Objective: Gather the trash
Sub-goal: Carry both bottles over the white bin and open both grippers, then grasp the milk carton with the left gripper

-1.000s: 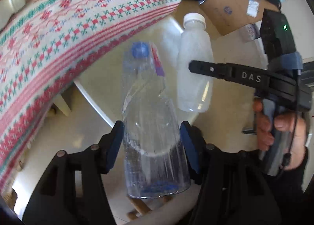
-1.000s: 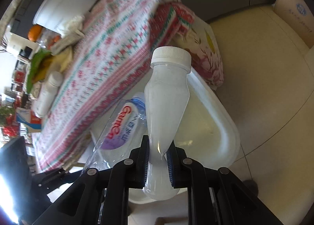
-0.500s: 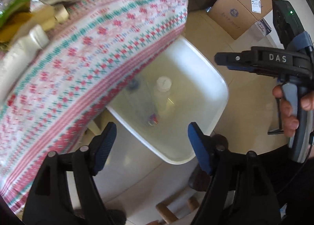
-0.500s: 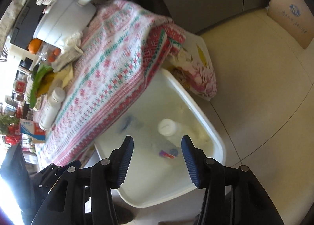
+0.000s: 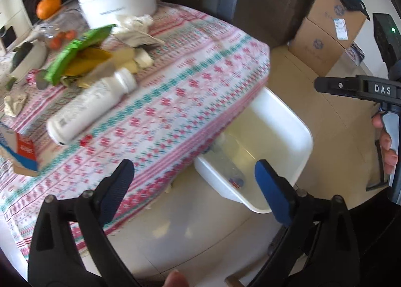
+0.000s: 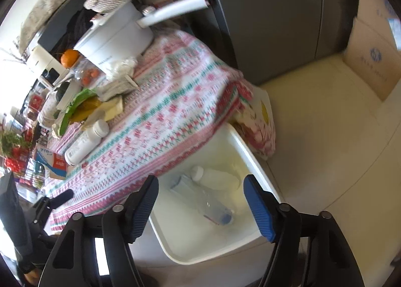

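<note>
Two bottles [image 6: 215, 181] lying in white bin [image 6: 260, 169]

Two bottles [image 6: 213, 191] in bin [image 6: 260, 169] beside table [image 6: 155, 121]

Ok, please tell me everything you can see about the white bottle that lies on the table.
The white bottle lies on its side on the patterned tablecloth. It looks like opaque white plastic, with a wide white screw cap and small dark print near its base. The cap end points toward the pile of wrappers and seems to touch it. No gripper touches it.
</note>
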The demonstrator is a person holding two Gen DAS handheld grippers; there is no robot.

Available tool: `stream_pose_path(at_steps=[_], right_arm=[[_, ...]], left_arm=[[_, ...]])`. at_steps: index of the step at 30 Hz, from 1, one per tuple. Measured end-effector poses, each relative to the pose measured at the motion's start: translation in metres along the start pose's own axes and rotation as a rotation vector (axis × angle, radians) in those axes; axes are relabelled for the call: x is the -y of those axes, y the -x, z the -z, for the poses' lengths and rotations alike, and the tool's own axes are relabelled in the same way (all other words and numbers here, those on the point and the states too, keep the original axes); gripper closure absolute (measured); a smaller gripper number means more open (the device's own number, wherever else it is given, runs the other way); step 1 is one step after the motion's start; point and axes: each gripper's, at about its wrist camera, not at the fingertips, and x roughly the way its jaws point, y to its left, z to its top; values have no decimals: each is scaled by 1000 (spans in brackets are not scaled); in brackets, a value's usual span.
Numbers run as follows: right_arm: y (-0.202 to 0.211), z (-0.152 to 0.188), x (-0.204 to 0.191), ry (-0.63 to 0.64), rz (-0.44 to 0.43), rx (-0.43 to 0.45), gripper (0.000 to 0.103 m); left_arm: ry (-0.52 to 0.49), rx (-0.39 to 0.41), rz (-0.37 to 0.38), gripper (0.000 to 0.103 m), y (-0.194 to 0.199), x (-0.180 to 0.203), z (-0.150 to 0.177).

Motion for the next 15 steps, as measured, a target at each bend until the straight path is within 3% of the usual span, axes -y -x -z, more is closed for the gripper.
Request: stream_pose_path(at_steps=[8, 15], right_arm=[[5, -6, -38, 109, 51, 60, 20], [-5, -7, -73, 178, 47, 58, 19]], left_arm=[[36, 57, -75, 1, 18, -28, 4], [77, 180, -222, 0, 43, -62, 13]])
